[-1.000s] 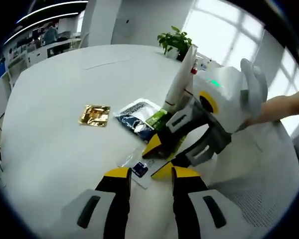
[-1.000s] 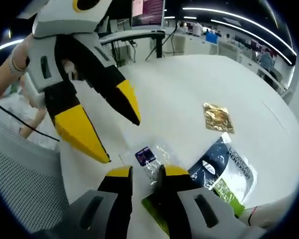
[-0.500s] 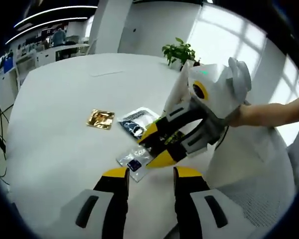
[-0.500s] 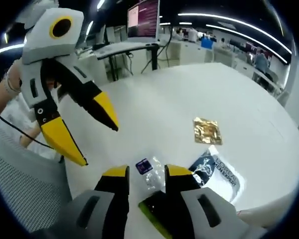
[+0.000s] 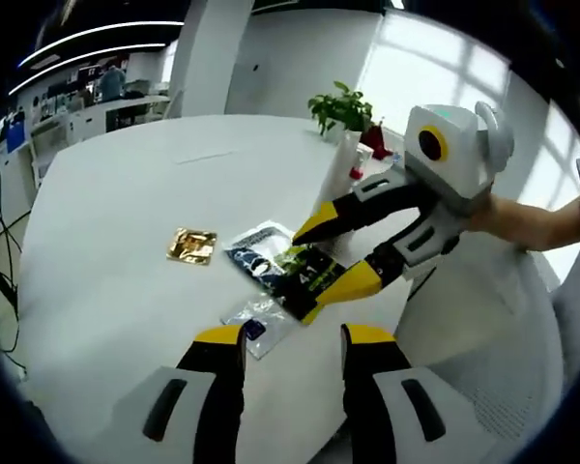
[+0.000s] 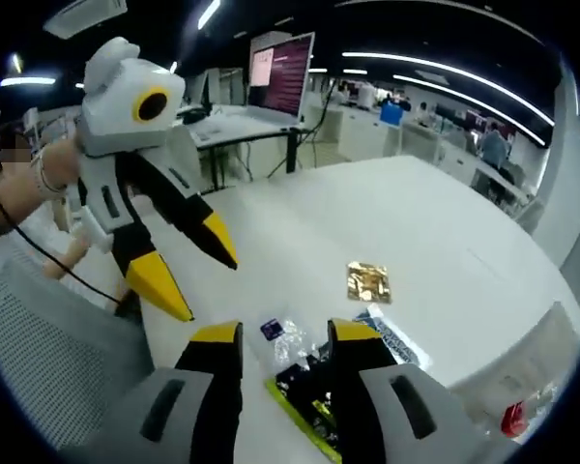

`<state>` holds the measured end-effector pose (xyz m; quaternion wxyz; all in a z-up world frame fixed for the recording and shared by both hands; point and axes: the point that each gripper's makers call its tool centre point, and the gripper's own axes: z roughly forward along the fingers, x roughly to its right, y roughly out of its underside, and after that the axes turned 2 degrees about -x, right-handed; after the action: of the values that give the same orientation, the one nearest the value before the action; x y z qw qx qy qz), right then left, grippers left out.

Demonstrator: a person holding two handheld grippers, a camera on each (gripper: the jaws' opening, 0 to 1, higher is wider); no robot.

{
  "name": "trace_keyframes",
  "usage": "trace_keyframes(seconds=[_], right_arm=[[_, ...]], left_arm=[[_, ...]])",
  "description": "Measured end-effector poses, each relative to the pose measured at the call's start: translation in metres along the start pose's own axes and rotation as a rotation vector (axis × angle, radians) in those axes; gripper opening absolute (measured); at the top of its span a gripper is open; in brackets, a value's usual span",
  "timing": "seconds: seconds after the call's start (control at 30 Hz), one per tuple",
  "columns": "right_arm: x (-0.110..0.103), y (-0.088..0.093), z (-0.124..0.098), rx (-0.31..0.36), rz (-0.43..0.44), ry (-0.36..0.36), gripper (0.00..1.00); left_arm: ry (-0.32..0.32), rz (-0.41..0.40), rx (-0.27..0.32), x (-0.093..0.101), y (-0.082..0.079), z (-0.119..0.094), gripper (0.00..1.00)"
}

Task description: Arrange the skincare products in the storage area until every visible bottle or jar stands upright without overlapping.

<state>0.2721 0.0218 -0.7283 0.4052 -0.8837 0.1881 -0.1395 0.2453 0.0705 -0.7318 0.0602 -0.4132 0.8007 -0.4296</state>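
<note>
On the white tabletop (image 5: 106,213), a dark green-edged sachet (image 5: 304,280) lies between the right gripper (image 5: 333,261)'s parted jaws, touching a clear packet (image 5: 256,319) and a dark-and-white pouch (image 5: 261,246). A gold sachet (image 5: 191,246) lies apart beside the pouch. The left gripper (image 5: 285,338) hovers open, holding nothing.

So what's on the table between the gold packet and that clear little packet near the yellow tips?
Nothing; in the left gripper view the white table is bare between the gold packet and the clear packet.
</note>
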Motion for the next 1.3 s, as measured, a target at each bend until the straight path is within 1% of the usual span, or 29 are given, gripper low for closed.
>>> trace_keyframes(seconds=[0.07, 0.13, 0.2, 0.27, 0.33, 0.5, 0.57, 0.67, 0.73, 0.77, 0.93, 1.1, 1.17, 1.3], right_arm=[[0.002, -0.002, -0.010, 0.010, -0.001, 0.016, 0.37], [0.006, -0.003, -0.020, 0.021, 0.005, 0.042, 0.41], [0.011, -0.003, -0.029, 0.027, 0.025, 0.064, 0.43], [0.016, -0.002, -0.036, 0.037, 0.042, 0.083, 0.46], [0.020, 0.001, -0.043, 0.029, 0.049, 0.100, 0.50], [0.033, 0.013, -0.058, 0.012, 0.048, 0.165, 0.55], [0.039, 0.018, -0.063, 0.009, 0.063, 0.185, 0.58], [0.046, 0.024, -0.071, 0.010, 0.092, 0.211, 0.58], [0.051, 0.028, -0.077, 0.011, 0.109, 0.233, 0.62], [0.054, 0.031, -0.081, 0.009, 0.112, 0.250, 0.64], [0.061, 0.039, -0.094, 0.004, 0.126, 0.286, 0.70], [0.068, 0.051, -0.105, -0.023, 0.105, 0.318, 0.78], [0.072, 0.054, -0.111, -0.024, 0.122, 0.329, 0.79], [0.075, 0.059, -0.119, -0.033, 0.126, 0.347, 0.83]], left_arm=[[0.000, 0.004, 0.005, 0.004, -0.002, -0.002, 0.33], [-0.002, 0.008, 0.011, 0.007, -0.004, -0.003, 0.33], [-0.003, 0.008, 0.013, 0.003, -0.005, -0.004, 0.34], [-0.007, 0.009, 0.016, 0.006, -0.006, -0.004, 0.34], [-0.005, 0.008, 0.018, 0.005, -0.006, -0.003, 0.34], [-0.004, 0.015, 0.024, 0.005, -0.009, -0.005, 0.35], [-0.007, 0.014, 0.028, 0.005, -0.010, -0.005, 0.37], [-0.010, 0.021, 0.030, 0.004, -0.011, -0.005, 0.40], [-0.008, 0.024, 0.029, 0.005, -0.011, -0.004, 0.41], [-0.009, 0.026, 0.029, 0.005, -0.011, -0.004, 0.42], [-0.013, 0.034, 0.030, 0.005, -0.013, -0.006, 0.45], [-0.023, 0.037, 0.038, 0.005, -0.015, -0.008, 0.51], [-0.031, 0.044, 0.034, 0.005, -0.015, -0.009, 0.54], [-0.052, 0.059, 0.035, 0.004, -0.016, -0.010, 0.63]])
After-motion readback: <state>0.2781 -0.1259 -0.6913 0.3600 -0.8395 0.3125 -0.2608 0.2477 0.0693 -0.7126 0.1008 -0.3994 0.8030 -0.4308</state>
